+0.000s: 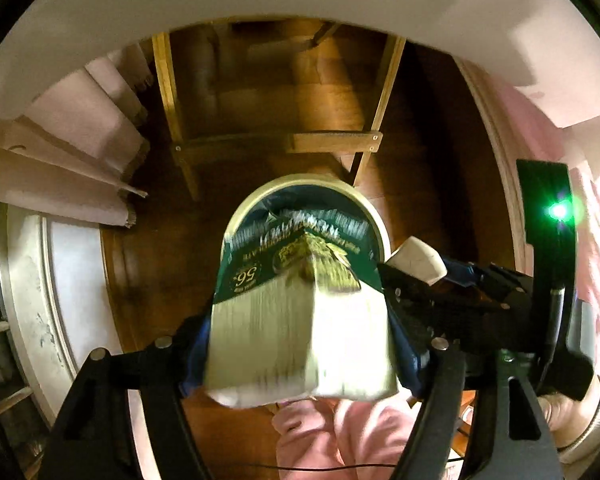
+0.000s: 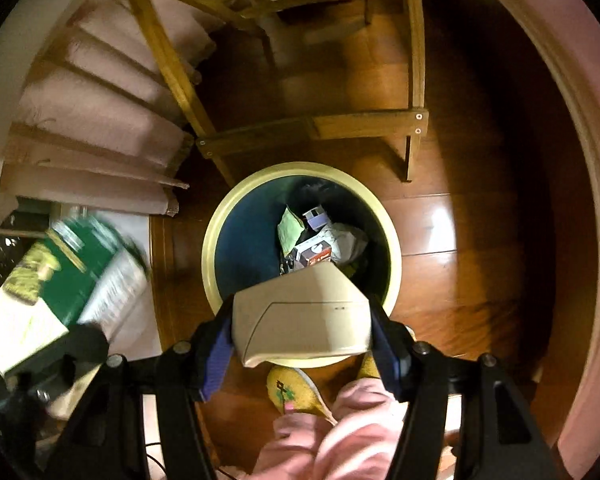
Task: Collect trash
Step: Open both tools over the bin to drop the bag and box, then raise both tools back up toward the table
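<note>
1. Two grippers point down over a round cream-rimmed bin [image 2: 302, 171] on the wooden floor [image 2: 452, 216].
2. Left gripper [image 1: 300, 336]: a green-and-cream carton [image 1: 300, 304] sits between its fingers; whether they clench it I cannot tell.
3. Right gripper [image 2: 300, 320]: its fingers grasp a beige box [image 2: 300, 316] above the bin's near rim.

A home room — wooden floor [image 2: 460, 184], slippers [image 2: 296, 392], wooden chair [image 2: 312, 128].
</note>
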`<state>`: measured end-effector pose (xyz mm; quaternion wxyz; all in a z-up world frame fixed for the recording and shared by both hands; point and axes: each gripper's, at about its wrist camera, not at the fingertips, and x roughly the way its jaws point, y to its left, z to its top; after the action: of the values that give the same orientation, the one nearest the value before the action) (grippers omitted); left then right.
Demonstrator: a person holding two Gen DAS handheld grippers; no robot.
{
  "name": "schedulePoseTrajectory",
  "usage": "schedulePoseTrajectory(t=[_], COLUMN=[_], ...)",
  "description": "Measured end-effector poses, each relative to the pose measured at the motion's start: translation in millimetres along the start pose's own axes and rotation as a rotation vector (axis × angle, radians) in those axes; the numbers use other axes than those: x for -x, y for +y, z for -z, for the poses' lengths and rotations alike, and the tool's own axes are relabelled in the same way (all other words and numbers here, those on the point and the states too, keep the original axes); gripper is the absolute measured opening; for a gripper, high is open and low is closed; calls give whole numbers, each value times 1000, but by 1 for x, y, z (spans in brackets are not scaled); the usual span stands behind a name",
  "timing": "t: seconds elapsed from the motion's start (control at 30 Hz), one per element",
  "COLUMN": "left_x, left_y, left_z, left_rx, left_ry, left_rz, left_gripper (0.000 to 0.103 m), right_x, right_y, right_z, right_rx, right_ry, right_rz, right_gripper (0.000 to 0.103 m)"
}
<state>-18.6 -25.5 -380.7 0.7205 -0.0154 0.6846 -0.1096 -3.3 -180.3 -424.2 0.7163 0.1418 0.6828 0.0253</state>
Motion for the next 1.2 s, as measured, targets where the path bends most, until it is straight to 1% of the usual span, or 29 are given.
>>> schedulePoseTrajectory(t=[0.03,0.1,0.13,0.17,0.2,0.33,0.47,0.67,0.83,0.93,1.07,1.2], left_x=[0,-1,0,-2,-1,7,31,95,162,206,255,303], left_y=[-1,-3,-3,-1,0,5,5,-3,-13,-19,-27,-33], left_z=[0,-2,-3,-5,-6,-12,-17,-23,-24,-20,-17,-13], left_rx=[3,9,14,18,23,55,67,51,35,10,-37,-80], left_ry=[4,-1,-7,-13,-16,-26,-52,-129,-196,-237,-289,-360], left_rz=[-1,-6,-21,-32,-37,-57,-78,-90,-49,-33,-27,-32], left_gripper=[74,82,90,95,98,99,100,102,102,102,102,102], right_x=[0,4,4,6,8,20,40,93,149,187,230,277], right_y=[-2,-5,-5,-4,-4,-2,1,9,19,29,44,59], right_z=[-2,-5,-7,-9,-10,-16,-21,-22,-16,-10,-3,-1], right_rx=[-9,-16,-16,-15,-13,-12,-13,-8,-7,-4,3,18], right_ry=[-4,-9,-12,-21,-27,-30,-40,-72,-103,-135,-175,-241], right_rz=[-7,-29,-31,-32,-34,-32,-37,-42,-57,-70,-84,-94], right_gripper=[65,71,74,74,74,75,75,75,75,75,75,75])
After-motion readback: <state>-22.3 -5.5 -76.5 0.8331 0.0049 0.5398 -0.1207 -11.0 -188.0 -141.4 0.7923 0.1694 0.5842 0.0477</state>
